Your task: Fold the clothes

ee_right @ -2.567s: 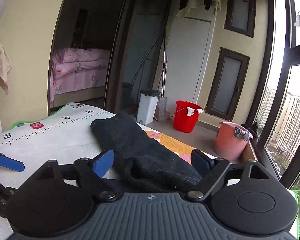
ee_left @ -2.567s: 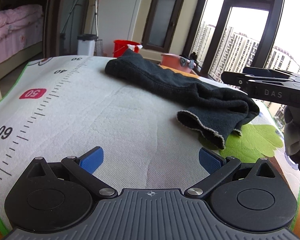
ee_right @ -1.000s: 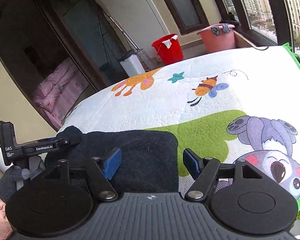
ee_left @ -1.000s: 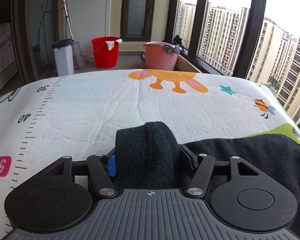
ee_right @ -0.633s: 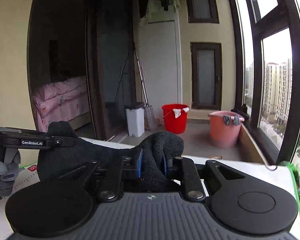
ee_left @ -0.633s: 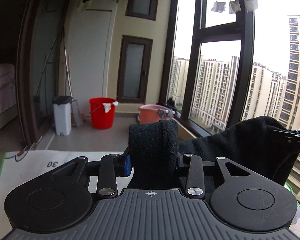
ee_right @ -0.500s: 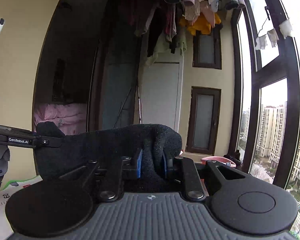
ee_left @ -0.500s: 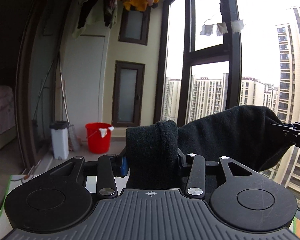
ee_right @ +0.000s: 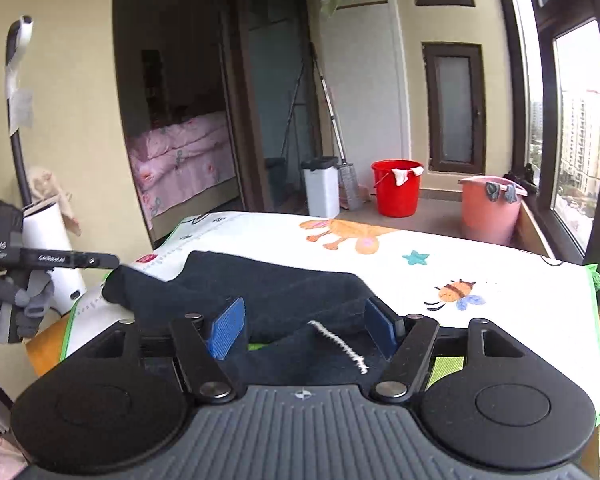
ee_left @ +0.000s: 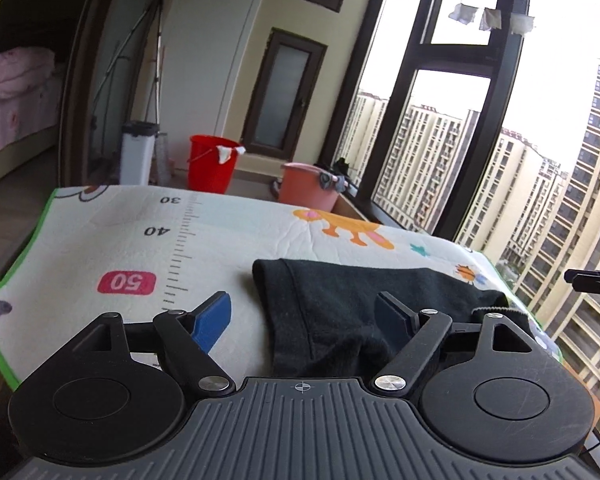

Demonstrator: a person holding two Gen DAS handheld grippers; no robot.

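black knit garment [ee_left: 340,312] | white quilted mat [ee_left: 228,240], green-edged, printed with cartoon animals, ruler scale | blue finger pads [ee_right: 226,328] | red plastic bucket [ee_right: 396,194] | pink plastic tub [ee_right: 490,210]

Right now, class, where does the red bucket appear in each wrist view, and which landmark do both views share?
Left wrist view: red bucket upper left of centre, beyond the mat.
Right wrist view: red bucket right of centre, on the floor.
Shared landmark: pink tub to its right.

Home balcony: bed [ee_right: 184,148], buckets [ee_right: 396,188]
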